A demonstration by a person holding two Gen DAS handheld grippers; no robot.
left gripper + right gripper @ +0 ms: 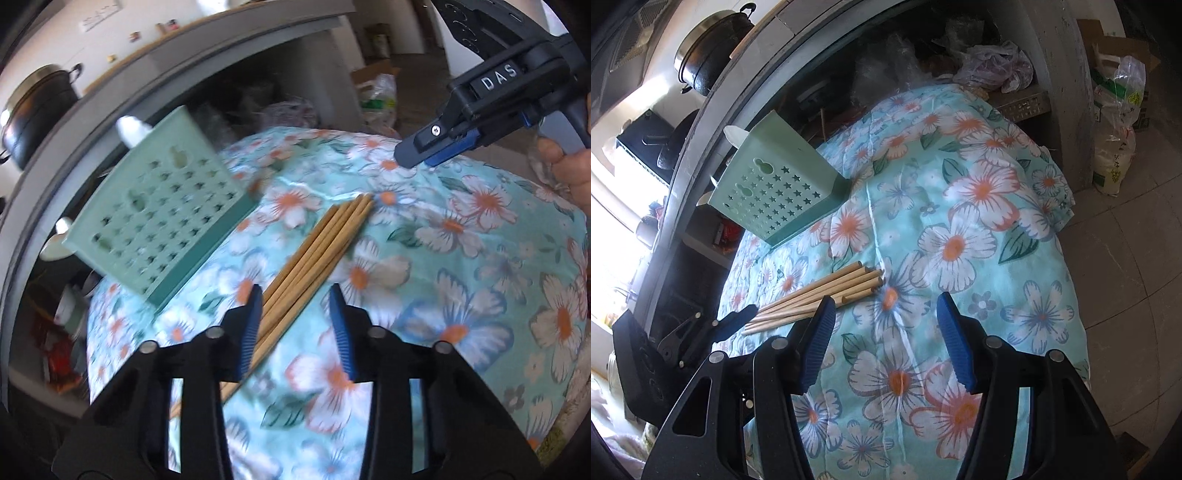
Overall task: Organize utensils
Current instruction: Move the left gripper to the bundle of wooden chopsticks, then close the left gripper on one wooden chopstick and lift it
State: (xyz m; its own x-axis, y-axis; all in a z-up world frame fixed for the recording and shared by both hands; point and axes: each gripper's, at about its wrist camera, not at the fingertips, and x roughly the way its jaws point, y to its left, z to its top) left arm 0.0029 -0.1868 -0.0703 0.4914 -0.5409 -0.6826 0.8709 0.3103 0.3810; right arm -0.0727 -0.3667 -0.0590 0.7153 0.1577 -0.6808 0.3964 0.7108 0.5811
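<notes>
A bundle of several wooden chopsticks (317, 251) (827, 295) lies on the floral tablecloth (461, 277) (960, 240). My left gripper (294, 291) (737, 323) is low over the bundle's near half and open. The sticks run between its jaws, close to the left pad (251, 332), and the right pad stands apart from them. Behind the bundle stands a mint-green utensil holder (159, 229) (775, 192) with star-shaped holes, and white handles (129, 129) (735, 134) stick out of it. My right gripper (886, 299) (413, 155) hovers open and empty over the cloth, right of the chopstick tips.
A black pot (37, 110) (709, 51) sits on the grey counter behind. Plastic bags (997, 66) fill the shelf past the table's far edge, and a rice bag (1115, 147) stands on the tiled floor at right. A person's hand (569, 173) holds the right gripper.
</notes>
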